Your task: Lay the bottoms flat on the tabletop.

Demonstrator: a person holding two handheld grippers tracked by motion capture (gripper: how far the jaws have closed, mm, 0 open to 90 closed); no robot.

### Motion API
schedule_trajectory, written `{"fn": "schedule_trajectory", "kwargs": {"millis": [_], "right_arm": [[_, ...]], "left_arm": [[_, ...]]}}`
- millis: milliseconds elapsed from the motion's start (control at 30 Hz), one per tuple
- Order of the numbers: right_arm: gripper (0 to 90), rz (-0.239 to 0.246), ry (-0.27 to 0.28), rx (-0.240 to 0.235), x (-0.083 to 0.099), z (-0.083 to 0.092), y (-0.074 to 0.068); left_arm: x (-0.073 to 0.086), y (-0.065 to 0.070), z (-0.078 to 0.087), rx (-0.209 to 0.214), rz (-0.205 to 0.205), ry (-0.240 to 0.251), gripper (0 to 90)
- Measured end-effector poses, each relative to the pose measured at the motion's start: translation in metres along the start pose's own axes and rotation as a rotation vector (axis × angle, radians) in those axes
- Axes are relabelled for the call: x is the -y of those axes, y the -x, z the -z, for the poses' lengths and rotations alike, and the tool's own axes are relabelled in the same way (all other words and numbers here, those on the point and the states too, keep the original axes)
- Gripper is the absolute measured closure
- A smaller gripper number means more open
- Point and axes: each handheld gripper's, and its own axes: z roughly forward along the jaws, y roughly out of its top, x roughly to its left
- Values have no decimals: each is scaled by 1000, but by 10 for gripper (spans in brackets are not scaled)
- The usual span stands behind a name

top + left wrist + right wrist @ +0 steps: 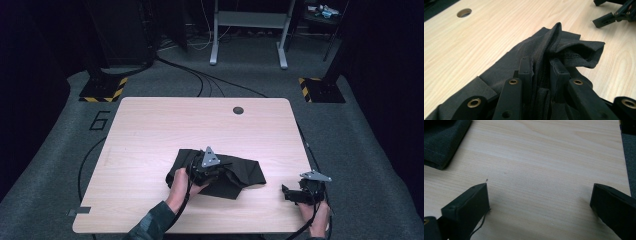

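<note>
The black cloth [227, 175] lies crumpled on the near half of the wooden table [150, 130], slightly left of the table's centre line as seen in the high view. One portion lies flat on the surface; another portion is gathered into a raised ridge.

The left gripper [541, 65] is closed on that ridge. In the left gripper view, both black jaws stand close together with a bunched fold of the cloth [554, 47] pinched between them, and the fabric rises to a peak just beyond the jaw tips. In the high view, the left gripper [207, 170] sits directly over the cloth, with the left hand [181, 187] behind it at the cloth's near-left edge. How much of the cloth is lifted clear of the table is hard to judge, because black fabric and black jaws merge.

The right gripper [537, 195] stands wide open and holds nothing; bare table [544, 165] shows between its jaws. It rests near the near-right corner of the table [305, 192], apart from the cloth, with one cloth corner [441, 147] visible at the upper left of the right gripper view.
</note>
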Motion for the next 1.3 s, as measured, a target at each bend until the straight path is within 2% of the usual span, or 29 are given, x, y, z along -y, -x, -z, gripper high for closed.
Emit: {"fn": "schedule_trajectory", "kwargs": {"millis": [600,1033,1300], "right_arm": [[15,-2,-1,0,0,0,0],[15,-1,0,0,0,0,0],[15,-1,0,0,0,0,0]], "left_arm": [[-4,-19,31,-58,33,65,745],[1,-33,54,-109,45,98,750],[6,-41,66,-144,70,128,753]]}}
